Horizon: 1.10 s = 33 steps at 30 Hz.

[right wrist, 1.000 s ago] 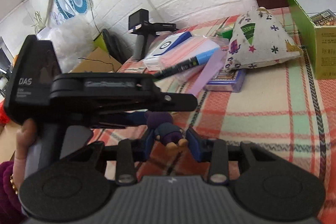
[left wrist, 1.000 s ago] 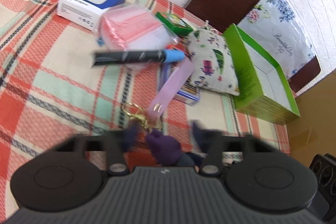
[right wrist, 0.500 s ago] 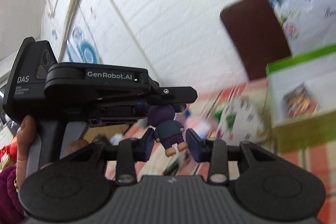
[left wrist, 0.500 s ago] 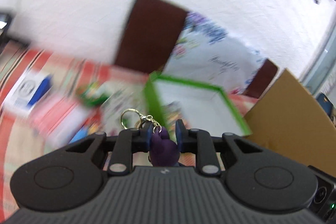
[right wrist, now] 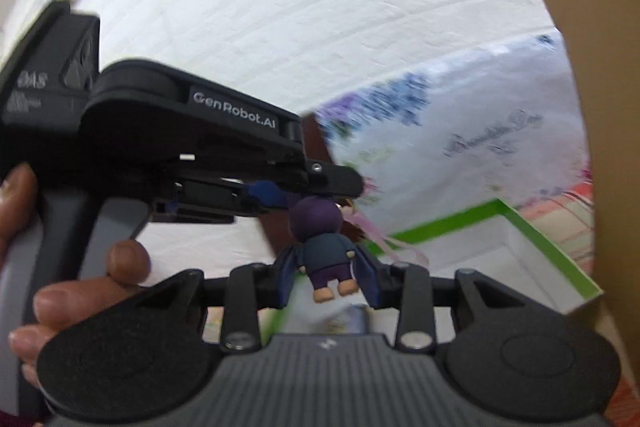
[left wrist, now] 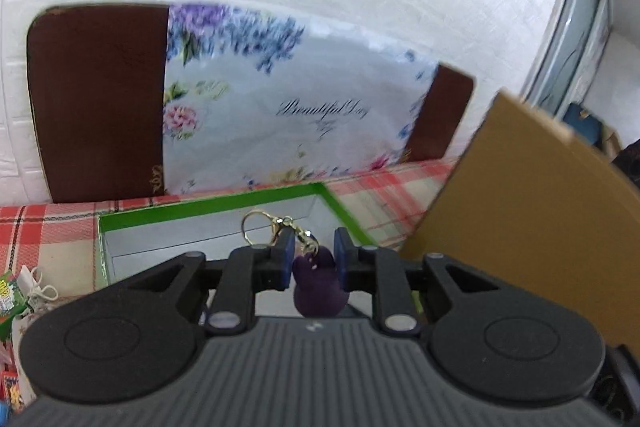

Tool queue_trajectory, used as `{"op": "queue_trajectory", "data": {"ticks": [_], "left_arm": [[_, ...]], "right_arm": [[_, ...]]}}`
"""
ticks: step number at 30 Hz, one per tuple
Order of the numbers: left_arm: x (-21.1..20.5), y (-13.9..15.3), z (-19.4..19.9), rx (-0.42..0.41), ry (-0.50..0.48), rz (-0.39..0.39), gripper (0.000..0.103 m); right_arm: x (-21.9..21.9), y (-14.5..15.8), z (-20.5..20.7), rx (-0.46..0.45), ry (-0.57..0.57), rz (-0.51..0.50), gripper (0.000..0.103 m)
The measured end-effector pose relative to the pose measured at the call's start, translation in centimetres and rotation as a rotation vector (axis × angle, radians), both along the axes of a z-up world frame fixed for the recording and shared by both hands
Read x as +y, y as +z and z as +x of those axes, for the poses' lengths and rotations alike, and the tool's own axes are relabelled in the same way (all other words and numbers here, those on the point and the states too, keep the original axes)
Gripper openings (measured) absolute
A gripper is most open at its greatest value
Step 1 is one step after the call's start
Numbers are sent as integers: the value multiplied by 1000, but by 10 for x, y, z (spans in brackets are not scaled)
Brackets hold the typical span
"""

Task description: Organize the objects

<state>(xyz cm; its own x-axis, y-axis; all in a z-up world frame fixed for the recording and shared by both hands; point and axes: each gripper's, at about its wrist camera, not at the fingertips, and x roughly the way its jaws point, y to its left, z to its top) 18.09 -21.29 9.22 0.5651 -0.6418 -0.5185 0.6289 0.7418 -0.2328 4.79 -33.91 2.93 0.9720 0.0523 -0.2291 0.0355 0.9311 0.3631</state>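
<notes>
In the left wrist view, a snack packet (left wrist: pixel 6 297) peeks in at the lower left edge, on the plaid cloth (left wrist: pixel 44 227). Behind, at mid left, a brown chair back (left wrist: pixel 96 99) stands against the white wall, with a floral bag (left wrist: pixel 288 107) leaning beside it. At centre, the green box (left wrist: pixel 132 217) lies open, its white floor bare where it shows. The left gripper (left wrist: pixel 310 259) hangs over it, low in the frame; its jaws are opening a little, yet the purple figure (left wrist: pixel 318 287) sits between the blue pads, and its gold ring (left wrist: pixel 258 227) and clasp stick out forward. That looks like a carry timed for a drop into the box. A cardboard flap (left wrist: pixel 532 219) fills the right.

In the right wrist view, a hand (right wrist: pixel 80 291) at the left grips the left gripper's handle. At centre the figure (right wrist: pixel 324 251) hangs head up, feet toward the camera, and the right gripper (right wrist: pixel 326 277) pinches its body from both sides, probably to steady it. A pink strap (right wrist: pixel 384 239) trails right, toward the box corner (right wrist: pixel 520 223) at lower right.
</notes>
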Motion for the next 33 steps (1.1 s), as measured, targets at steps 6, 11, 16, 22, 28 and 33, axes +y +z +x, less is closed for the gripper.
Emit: {"op": "queue_trajectory", "data": {"ticks": [6,11,16,22,28,33], "left_arm": [[3,-37,19,69,74,87,30],[30,-42,9,87,127,87,31],[69,-38,-23,30,158,84,37],[142,-51,-47,71,257,74,38],[227,-74,-67,121,407,100,38],[276,-87,-73,115,500,155,44]], "right_arm": [[-19,-42,11,101,-96,26,47],[-12,-44,-3,98,-101,29,48],[7,-35,-26,79,-70,18,50],[55,-30,-45,93,49,-44,53],[119,-37,-43,168,222,-106,56],[165,-52,-36,256,342,-134,57]]}}
